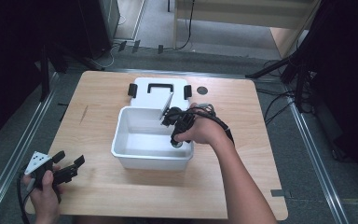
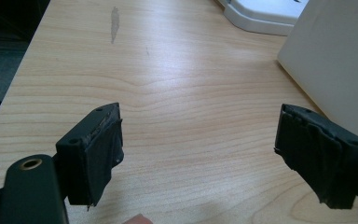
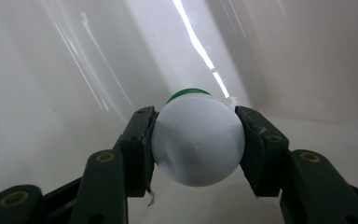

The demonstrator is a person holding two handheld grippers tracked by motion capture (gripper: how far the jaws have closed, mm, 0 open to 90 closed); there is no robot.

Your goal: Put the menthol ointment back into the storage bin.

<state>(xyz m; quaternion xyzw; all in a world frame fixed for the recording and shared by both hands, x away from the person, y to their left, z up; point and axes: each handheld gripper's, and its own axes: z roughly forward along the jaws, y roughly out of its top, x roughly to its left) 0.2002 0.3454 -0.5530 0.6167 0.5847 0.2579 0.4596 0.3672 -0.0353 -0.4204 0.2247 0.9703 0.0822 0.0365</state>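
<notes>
Noted: right gripper (image 3: pixel 196 140) clamped on round white plastic bottle with green cap (image 3: pixel 196 140), low inside open white plastic bin (image 1: pixel 121 135) mid-desk; release apparently outstanding; left gripper (image 2: pixel 198 154) spread, idle at desk's near-left corner.

Light wooden table (image 1: pixel 121 196) with rounded corners on grey carpeted floor (image 1: pixel 303 163), flanked by metal floor rails (image 1: pixel 14 158) along left and right edges, black cables (image 1: pixel 279 100) trailing at right, pale wooden furniture (image 1: pixel 242 14) beyond far edge, darkness at both sides.
</notes>
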